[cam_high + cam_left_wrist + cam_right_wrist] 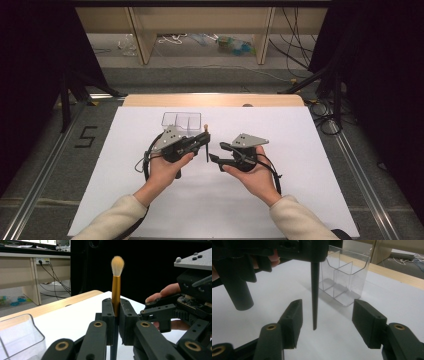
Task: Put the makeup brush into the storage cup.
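A makeup brush (116, 287) with pale bristles, a gold ferrule and a black handle stands upright, bristles up. My left gripper (206, 140) is shut on it just below the ferrule. In the right gripper view the handle (314, 295) hangs down to a thin tip above the white sheet. My right gripper (328, 315) is open, one jaw on each side of that tip and neither touching it. In the high view the right gripper (216, 151) faces the left one from the right, close by. Both are held above the middle of the table.
A clear plastic organiser (181, 120) with several compartments stands just behind the left gripper, also the organiser (344, 277) beyond the handle. A white sheet (300, 150) covers the table; its wooden far edge (215, 100) shows behind. Cables and shelving lie on the floor beyond.
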Action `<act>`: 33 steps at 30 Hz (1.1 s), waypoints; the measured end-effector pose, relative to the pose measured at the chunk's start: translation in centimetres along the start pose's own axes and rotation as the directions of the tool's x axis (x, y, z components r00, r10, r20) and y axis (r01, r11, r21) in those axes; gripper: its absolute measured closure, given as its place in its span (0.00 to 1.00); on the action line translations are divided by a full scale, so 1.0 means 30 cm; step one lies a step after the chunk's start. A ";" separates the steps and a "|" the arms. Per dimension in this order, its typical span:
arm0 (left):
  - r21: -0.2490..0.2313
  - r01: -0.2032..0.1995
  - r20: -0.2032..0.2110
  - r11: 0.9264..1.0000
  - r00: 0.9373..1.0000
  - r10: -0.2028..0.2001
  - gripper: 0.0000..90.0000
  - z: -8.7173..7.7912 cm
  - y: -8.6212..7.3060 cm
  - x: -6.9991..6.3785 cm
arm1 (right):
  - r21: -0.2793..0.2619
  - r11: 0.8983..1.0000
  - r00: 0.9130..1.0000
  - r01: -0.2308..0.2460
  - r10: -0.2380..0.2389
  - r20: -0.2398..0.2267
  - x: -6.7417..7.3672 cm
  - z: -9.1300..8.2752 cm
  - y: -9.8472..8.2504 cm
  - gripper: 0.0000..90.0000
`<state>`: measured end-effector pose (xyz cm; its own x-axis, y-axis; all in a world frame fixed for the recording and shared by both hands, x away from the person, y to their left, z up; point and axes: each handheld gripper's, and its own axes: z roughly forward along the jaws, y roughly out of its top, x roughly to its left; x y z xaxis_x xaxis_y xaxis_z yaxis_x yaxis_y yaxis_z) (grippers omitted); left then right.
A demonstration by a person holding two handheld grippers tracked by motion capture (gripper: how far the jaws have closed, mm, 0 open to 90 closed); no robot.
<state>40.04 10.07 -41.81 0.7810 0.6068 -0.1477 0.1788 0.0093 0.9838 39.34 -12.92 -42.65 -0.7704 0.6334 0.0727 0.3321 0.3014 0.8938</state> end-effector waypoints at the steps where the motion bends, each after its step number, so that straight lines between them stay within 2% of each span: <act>1: 0.000 0.000 0.000 1.000 1.000 0.000 0.93 0.000 0.000 0.000 | 0.007 1.000 1.000 0.000 0.000 -0.007 -0.002 -0.003 0.000 0.45; 2: 0.002 0.003 -0.006 1.000 1.000 -0.003 0.93 -0.003 0.000 0.000 | 0.007 1.000 1.000 0.000 0.000 -0.007 -0.002 -0.003 0.000 0.45; 4: 0.002 -0.020 -0.008 1.000 1.000 0.020 0.93 -0.008 0.002 0.006 | 0.002 1.000 1.000 -0.004 0.004 -0.006 -0.004 -0.003 -0.002 0.44; 6: 0.004 -0.013 -0.018 1.000 1.000 0.014 0.93 -0.013 -0.001 0.008 | -0.010 1.000 1.000 0.004 -0.004 0.004 -0.007 -0.007 -0.003 0.43; 11: 0.003 -0.025 -0.019 1.000 0.999 0.025 0.93 -0.024 -0.001 0.019 | -0.015 1.000 1.000 0.005 -0.005 0.002 -0.011 -0.015 0.000 0.42; 16: -0.001 -0.021 -0.037 1.000 0.999 0.021 0.93 -0.038 0.004 0.026 | -0.016 1.000 1.000 0.009 -0.009 0.004 -0.011 -0.016 -0.002 0.40; 17: -0.003 -0.032 -0.033 0.999 0.999 0.032 0.93 -0.041 0.006 0.029 | -0.015 1.000 1.000 0.009 -0.009 0.003 -0.011 -0.017 -0.002 0.39; 21: -0.005 -0.026 -0.043 1.000 0.999 0.026 0.93 -0.050 0.010 0.034 | -0.024 1.000 1.000 0.005 -0.005 -0.005 -0.012 -0.023 -0.001 0.39; 24: -0.006 -0.036 -0.047 0.999 0.998 0.036 0.93 -0.057 0.014 0.039 | -0.042 0.999 1.000 0.003 -0.003 -0.008 -0.018 -0.035 0.001 0.38; 29: -0.006 -0.040 -0.052 0.999 0.998 0.040 0.93 -0.063 0.017 0.043 | -0.041 0.999 1.000 0.007 -0.007 -0.002 -0.020 -0.050 0.000 0.38; 31: -0.009 -0.031 -0.059 0.999 0.998 0.031 0.93 -0.066 0.019 0.043 | -0.048 0.999 1.000 0.000 -0.001 -0.018 -0.020 -0.055 -0.001 0.38; 33: -0.010 -0.034 -0.059 0.999 0.998 0.034 0.93 -0.069 0.021 0.046 | -0.064 0.998 1.000 0.006 -0.006 -0.005 -0.019 -0.069 -0.003 0.38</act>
<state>39.99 12.57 -41.18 0.7498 0.6528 -0.1082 0.1462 -0.0039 0.9892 38.63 -14.77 -41.85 -0.7750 0.6282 0.0692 0.2918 0.2585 0.9209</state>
